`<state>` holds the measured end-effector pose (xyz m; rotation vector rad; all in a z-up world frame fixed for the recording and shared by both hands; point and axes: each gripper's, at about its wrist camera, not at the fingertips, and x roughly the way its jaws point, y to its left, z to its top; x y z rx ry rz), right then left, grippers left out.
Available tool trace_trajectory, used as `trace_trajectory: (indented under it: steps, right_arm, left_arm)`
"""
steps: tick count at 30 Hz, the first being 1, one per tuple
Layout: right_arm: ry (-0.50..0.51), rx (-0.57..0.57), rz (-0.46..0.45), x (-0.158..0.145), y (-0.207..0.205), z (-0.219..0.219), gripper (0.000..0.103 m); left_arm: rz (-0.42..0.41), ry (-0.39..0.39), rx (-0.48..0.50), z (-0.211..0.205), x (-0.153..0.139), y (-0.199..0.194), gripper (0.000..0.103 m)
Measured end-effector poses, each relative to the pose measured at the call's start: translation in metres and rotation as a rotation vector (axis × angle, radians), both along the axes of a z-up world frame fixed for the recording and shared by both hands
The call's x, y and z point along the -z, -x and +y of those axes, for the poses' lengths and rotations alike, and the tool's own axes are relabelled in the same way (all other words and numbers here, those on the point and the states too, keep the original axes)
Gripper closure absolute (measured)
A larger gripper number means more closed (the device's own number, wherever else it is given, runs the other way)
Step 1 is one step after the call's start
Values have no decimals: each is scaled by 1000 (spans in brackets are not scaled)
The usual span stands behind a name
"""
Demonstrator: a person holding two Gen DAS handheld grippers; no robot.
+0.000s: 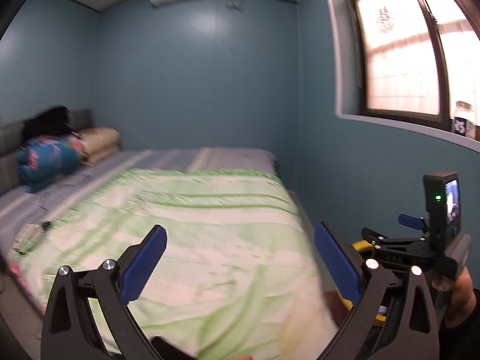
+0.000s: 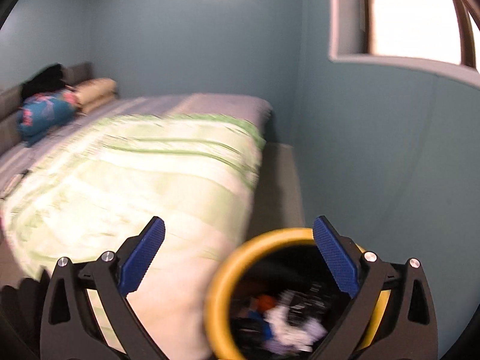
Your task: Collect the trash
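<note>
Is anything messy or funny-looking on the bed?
Yes. A dark garment is slung over the headboard, and small items lie loose on the sheet near the bed's left edge, too blurred to identify. The green quilt lies flat.

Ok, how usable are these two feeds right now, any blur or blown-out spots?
Left wrist view: green quilt smeared by motion blur, window overexposed, walls bowed by the fisheye. Right wrist view: blurrier overall, the yellow-rimmed bin and its contents are soft, window washed to white.

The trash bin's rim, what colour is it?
Yellow; the trash bin shows best in the right wrist view.
</note>
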<state>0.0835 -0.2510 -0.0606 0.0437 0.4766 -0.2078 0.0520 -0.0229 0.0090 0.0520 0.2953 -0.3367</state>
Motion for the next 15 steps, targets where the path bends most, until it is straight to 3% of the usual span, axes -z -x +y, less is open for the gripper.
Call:
trace_trajectory:
  steps: [9, 15]
  right_arm:
    - [21, -44, -230, -46, 35, 71, 8]
    - [20, -56, -270, -55, 53, 90, 8]
  left_arm:
    - [-48, 78, -127, 42, -21, 43, 8]
    - [-39, 131, -152, 58, -18, 60, 8]
